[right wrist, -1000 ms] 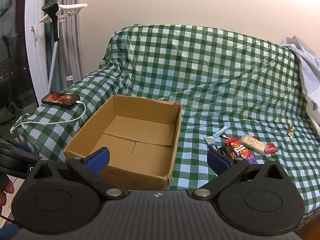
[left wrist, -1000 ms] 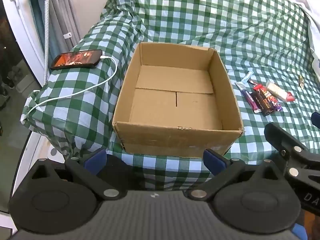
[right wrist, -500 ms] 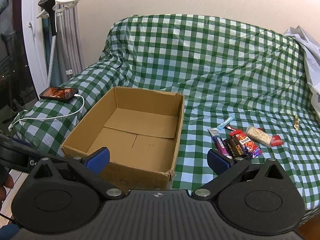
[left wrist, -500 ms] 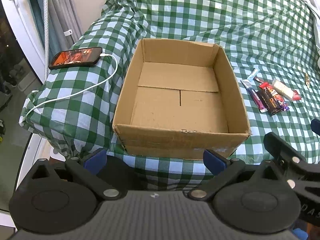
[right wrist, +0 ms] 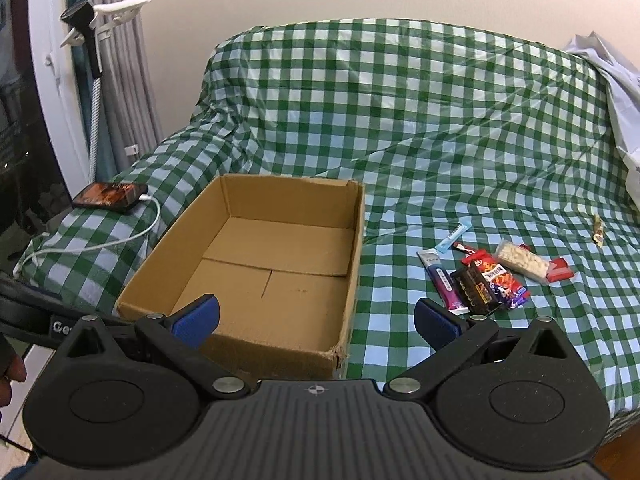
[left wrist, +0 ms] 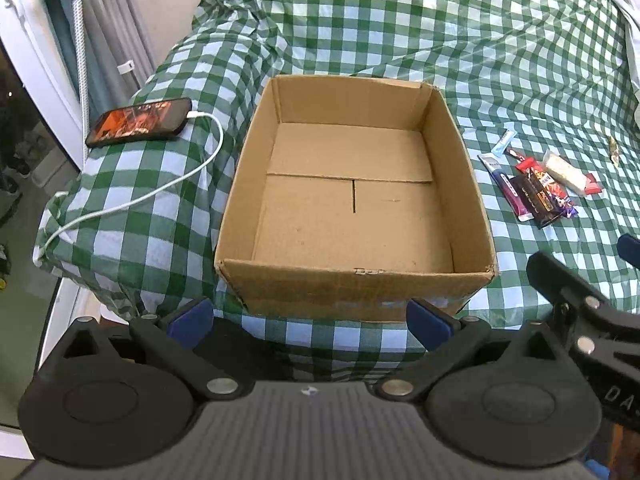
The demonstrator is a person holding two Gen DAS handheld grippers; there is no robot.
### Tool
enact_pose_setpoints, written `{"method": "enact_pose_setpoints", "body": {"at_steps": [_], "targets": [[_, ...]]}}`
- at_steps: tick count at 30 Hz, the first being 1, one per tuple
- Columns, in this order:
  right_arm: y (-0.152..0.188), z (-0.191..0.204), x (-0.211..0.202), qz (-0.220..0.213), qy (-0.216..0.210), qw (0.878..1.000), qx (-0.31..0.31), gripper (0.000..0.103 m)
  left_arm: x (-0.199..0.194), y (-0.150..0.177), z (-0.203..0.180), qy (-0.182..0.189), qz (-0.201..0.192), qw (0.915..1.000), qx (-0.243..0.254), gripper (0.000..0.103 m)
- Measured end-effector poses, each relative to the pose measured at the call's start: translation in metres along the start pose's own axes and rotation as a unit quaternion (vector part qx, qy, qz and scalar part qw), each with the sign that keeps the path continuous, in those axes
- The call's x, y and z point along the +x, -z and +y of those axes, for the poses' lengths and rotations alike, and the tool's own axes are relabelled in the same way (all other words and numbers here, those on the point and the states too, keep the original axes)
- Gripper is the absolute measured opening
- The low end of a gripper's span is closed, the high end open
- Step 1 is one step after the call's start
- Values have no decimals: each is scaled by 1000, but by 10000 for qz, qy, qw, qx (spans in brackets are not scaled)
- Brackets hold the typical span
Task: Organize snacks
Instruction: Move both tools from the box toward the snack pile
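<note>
Snacks lie clustered on the checked cover just right of the empty cardboard box, within easy reach. Left claw and right claw both hang spread wide, gripping nothing, ready for a first pick.

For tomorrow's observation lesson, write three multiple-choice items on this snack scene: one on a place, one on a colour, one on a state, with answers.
1. Where do the snacks lie?
A. inside the box
B. on the cloth, right of the box
C. on the phone

2. What colour is the checked cloth?
A. red and white
B. green and white
C. plain blue

3. What state is the cardboard box in?
A. open and empty
B. taped shut
C. full

Answers: 1 B, the wrappers sit on the cloth beside the box; 2 B, green checks show; 3 A, its bare floor is visible.
</note>
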State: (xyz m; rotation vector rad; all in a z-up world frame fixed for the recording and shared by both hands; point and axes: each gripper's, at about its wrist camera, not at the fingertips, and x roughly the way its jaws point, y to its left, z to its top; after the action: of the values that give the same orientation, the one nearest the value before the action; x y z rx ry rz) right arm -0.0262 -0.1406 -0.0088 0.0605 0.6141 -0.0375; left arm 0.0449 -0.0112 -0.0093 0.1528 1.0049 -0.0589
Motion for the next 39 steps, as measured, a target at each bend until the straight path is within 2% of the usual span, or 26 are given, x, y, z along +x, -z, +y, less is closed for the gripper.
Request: {"method": "enact_pose_setpoints", "body": {"at_steps": [7, 12, 15, 18, 25, 28, 34, 39], "targets": [[-8, -7, -1, -38, -18, 9998, 214, 103, -6, -11, -5, -161, -41, 9995, 261, 103], [-12, -15, -6, -96, -85, 9986, 510, 103, -13, -22, 0, -241, 11, 9995, 201, 103], [-15, -22, -9, -140, -15, 9980, 621, 103, -31, -32, 0, -283, -164, 9992, 236, 103], [-18, -35, -12, -185, 109, 9967, 784, 103, -56, -46, -11, -339, -370, 9974, 527, 103], [-23, -66, -21, -299, 399, 9919, 1170, 103, -127, -84, -39, 27, -802, 9891, 1236, 103], [-24, -73, -25, -347, 457, 9905, 1252, 103, -159, -92, -49, 309, -1013, 9858, 1306, 103], [-29, -83, -28, -355, 500, 9895, 1310, 103, -204, -97, -68, 872, -1140, 9780, 1514, 103], [-30, -90, -30, -367, 514, 9880, 1407, 103, -221, -102, -80, 1011, -1159, 9761, 1538, 103]]}}
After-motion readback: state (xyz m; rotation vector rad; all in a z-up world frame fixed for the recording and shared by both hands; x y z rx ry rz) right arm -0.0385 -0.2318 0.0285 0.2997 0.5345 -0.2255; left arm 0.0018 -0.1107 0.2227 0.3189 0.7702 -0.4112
